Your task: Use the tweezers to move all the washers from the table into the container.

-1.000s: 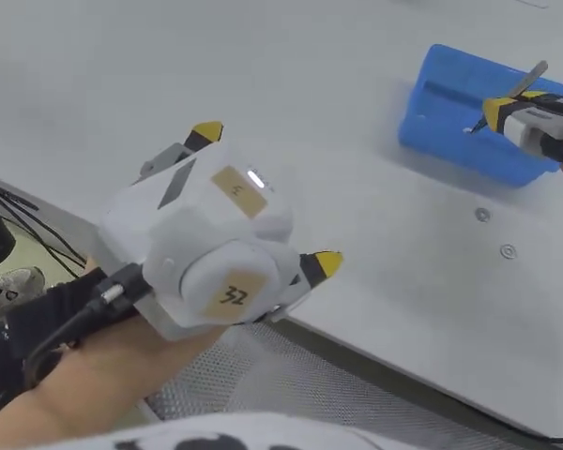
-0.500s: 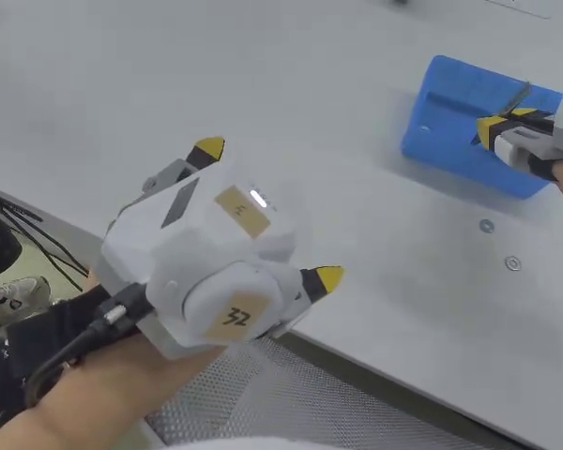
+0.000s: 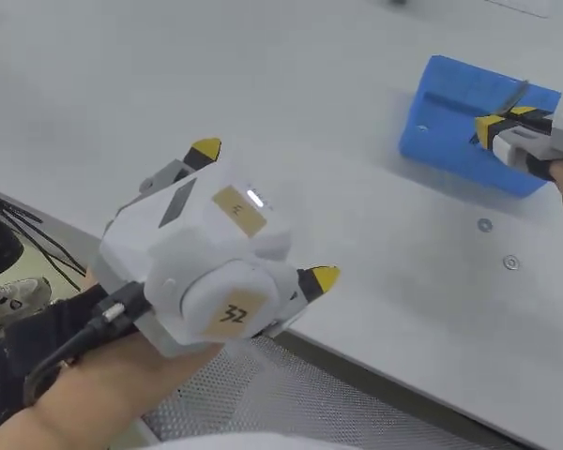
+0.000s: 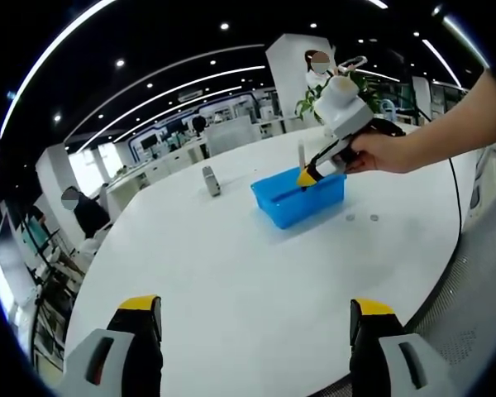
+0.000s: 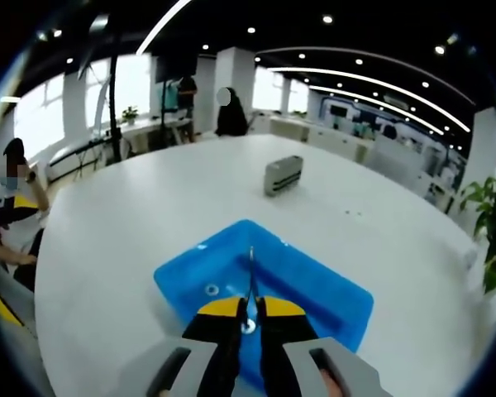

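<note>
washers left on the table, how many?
2. One washer and a second washer lie apart on the table beside the blue container. A third washer is already inside; others may be hidden.

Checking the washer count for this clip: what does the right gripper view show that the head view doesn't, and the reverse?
Right gripper view: the inside of the blue container, with an inner washer lying on its floor, and a grey block farther back on the table.
Head view: two washers on the bare table beside the container, the upper washer and the lower washer, and the left claw, open and holding nothing.
Shared: the container, and the right claw shut on the tweezers over it.
</note>
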{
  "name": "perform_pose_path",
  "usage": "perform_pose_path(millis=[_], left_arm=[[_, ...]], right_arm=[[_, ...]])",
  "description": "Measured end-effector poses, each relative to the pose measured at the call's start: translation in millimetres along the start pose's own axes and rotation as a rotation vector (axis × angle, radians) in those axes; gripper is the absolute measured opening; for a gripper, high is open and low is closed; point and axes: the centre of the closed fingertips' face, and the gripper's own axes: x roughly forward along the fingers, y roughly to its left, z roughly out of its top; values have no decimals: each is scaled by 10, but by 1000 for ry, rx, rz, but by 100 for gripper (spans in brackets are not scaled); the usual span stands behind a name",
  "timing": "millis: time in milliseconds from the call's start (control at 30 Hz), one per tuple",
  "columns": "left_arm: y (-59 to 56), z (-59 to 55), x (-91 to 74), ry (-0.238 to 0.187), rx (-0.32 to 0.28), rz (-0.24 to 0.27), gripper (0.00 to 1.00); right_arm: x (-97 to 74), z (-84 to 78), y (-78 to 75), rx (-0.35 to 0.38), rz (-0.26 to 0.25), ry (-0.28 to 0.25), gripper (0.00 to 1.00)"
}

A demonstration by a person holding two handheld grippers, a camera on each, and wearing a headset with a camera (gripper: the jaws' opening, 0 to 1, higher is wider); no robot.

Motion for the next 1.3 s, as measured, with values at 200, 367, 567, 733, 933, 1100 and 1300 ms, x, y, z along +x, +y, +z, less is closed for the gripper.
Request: perform_pose_path(millis=[200,367,567,733,933,1100,1300], left_arm=[[-6,6,-3,-3,1,-2,97],[-1,10,1,-6,1,1,97],[-13,30,10,-13,-1,-4,98],[-16,37,12,-16,0,-4,98],[-22,40,9,-14,1,-4,98],[-23,45,6,-14,1,-2,97],[-27,42,9,-11,4,-4,97]], right_arm=[[-220,187,-77,53,8,-61,4],[-382,266,-64,59,15,-93,4],[-592,326,2,75,20,-124,4],[-689,271,19,98,22,-132,4],[-825,142,167,108,14,-112,4],[-862,-40,201,128,12,-81,4],[-813,-262,229,140,10,-37,4]])
